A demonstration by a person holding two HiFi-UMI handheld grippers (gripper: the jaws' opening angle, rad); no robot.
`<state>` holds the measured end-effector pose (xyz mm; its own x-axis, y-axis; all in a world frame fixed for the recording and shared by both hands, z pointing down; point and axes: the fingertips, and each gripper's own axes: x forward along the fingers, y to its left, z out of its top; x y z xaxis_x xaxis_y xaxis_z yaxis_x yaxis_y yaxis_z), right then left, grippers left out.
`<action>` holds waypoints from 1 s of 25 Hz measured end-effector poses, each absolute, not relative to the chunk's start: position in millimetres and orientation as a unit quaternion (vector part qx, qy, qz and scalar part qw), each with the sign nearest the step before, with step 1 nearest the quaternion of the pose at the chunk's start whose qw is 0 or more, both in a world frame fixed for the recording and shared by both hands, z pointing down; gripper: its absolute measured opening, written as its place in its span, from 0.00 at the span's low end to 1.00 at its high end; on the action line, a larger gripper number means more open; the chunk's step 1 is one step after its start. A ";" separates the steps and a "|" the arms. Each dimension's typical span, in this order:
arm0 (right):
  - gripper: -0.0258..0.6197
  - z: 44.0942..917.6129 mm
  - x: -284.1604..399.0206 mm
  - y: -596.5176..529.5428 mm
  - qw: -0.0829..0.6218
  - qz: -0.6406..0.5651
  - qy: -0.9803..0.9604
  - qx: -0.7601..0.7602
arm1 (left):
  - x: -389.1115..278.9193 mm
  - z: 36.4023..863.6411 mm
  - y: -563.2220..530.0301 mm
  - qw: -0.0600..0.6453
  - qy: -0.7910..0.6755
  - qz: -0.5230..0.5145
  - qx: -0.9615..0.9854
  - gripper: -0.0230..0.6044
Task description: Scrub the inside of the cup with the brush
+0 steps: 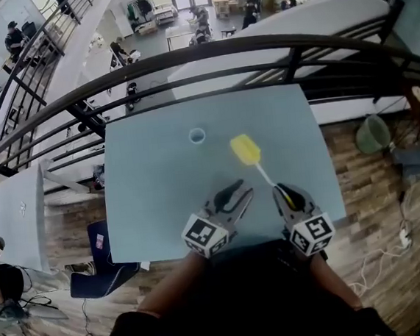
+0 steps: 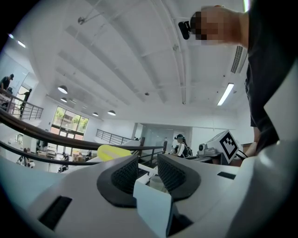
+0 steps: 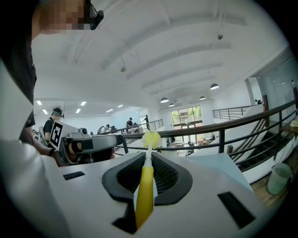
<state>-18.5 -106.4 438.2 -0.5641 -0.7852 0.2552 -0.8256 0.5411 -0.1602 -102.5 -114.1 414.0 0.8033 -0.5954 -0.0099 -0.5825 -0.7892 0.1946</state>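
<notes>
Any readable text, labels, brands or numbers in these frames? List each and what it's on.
None readable.
The left gripper and right gripper carry only black-and-white square marker patterns, no letters or digits.
The brush and cup show no print.

I see a pale blue tabletop (image 1: 154, 206) with a dark curved railing (image 1: 206, 51) beyond it at twelve o'clock. A green bucket (image 1: 373, 134) stands on the wooden floor (image 1: 362, 208) at three o'clock, a blue chair (image 1: 98, 248) at eight o'clock.
</notes>
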 end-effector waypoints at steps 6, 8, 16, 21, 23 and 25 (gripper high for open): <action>0.11 445.5 -15.5 -110.9 0.090 0.138 -0.871 0.463 | -100.1 438.7 -118.7 0.099 -0.294 -0.011 0.950 0.40; 0.11 446.6 -15.2 -114.8 0.094 0.139 -0.872 0.460 | -100.0 444.4 -121.3 0.091 -0.292 -0.010 0.952 0.48; 0.11 459.6 -22.4 -132.3 0.123 0.140 -0.882 0.433 | -111.3 467.5 -138.1 0.083 -0.299 -0.028 0.950 0.58; 0.11 465.6 -23.8 -143.4 0.139 0.142 -0.887 0.417 | -113.2 491.4 -146.7 0.084 -0.303 -0.020 0.949 0.60; 0.11 468.5 -23.7 -146.4 0.145 0.143 -0.888 0.413 | -113.6 504.2 -149.2 0.083 -0.304 -0.012 0.949 0.60; 0.11 470.4 -22.9 -148.1 0.148 0.143 -0.888 0.411 | -112.9 517.2 -150.4 0.086 -0.305 -0.005 0.948 0.60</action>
